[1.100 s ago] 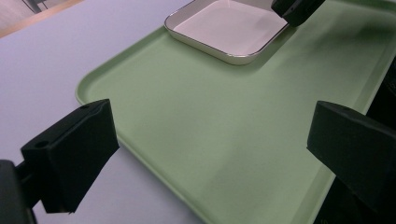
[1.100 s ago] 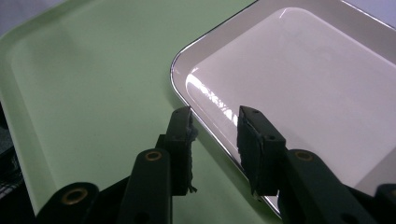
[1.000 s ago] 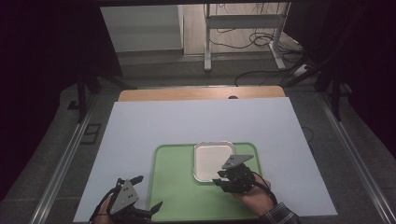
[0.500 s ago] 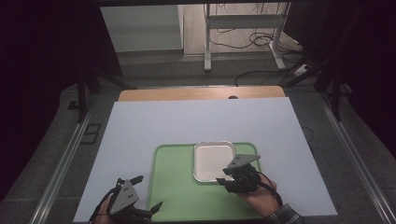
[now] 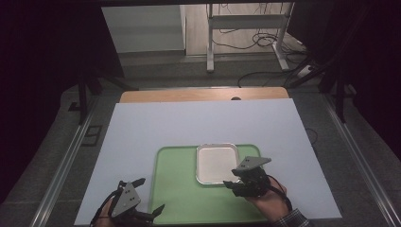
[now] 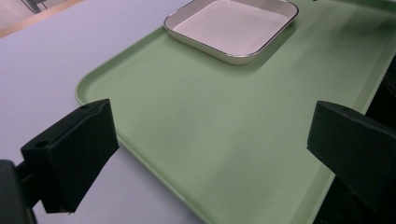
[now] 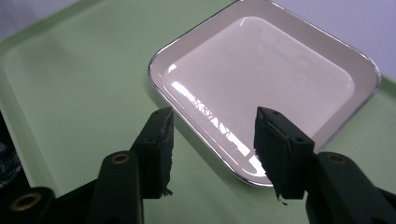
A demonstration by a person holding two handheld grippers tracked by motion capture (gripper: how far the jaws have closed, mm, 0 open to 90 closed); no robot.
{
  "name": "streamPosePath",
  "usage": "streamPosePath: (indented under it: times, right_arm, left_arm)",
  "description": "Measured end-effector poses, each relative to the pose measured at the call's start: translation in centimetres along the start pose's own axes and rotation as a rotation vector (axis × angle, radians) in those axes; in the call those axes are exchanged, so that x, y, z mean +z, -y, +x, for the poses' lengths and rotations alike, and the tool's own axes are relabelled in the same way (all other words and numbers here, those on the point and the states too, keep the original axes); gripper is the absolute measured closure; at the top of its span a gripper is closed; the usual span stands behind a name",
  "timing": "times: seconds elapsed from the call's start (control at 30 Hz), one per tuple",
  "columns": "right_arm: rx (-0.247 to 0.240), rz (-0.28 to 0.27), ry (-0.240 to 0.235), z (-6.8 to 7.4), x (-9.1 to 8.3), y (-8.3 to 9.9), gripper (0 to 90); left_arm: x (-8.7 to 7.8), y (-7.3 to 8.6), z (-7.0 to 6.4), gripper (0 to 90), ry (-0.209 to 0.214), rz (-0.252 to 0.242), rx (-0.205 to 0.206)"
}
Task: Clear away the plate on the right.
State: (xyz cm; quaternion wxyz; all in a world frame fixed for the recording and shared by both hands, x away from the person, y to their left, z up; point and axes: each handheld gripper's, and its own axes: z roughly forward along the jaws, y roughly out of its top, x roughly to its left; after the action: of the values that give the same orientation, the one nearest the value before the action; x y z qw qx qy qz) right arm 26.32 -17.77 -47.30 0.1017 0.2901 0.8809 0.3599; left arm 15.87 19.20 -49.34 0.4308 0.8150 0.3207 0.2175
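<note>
A light green tray (image 5: 179, 189) lies on the white table sheet near the front edge. In its far right part sits a square white dish (image 5: 216, 163) with a metal rim, empty. My right gripper (image 5: 232, 183) is open just off the dish's near right corner, and in the right gripper view its jaws straddle the near rim of the dish (image 7: 261, 93) from slightly above. My left gripper (image 5: 149, 195) is open wide at the tray's near left corner. From the left gripper view, the tray (image 6: 210, 135) spreads between the jaws, with the dish (image 6: 232, 23) farther off.
The white sheet (image 5: 198, 123) covers most of the table, with a wooden strip (image 5: 203, 94) along the far edge. Beyond it are a dark floor, cables and a metal stand (image 5: 246, 33).
My right gripper has drawn back a little toward the near right, off the dish's corner. The left gripper has stayed put.
</note>
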Motion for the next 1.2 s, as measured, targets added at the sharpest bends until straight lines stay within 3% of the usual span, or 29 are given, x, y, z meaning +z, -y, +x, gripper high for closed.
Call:
streamPosePath:
  times: [0.6, 1.2]
  right_arm:
    - [0.016, -0.060, 0.040, -1.0, -2.0, 0.7, 21.9]
    - [0.049, -0.095, 0.064, -1.7, -4.6, 2.7, 6.6]
  left_arm:
    - [0.0, 0.0, 0.0, 1.6, 0.001, -0.003, 0.000]
    - [0.1, 0.0, -0.1, 1.6, 0.000, 0.001, 0.003]
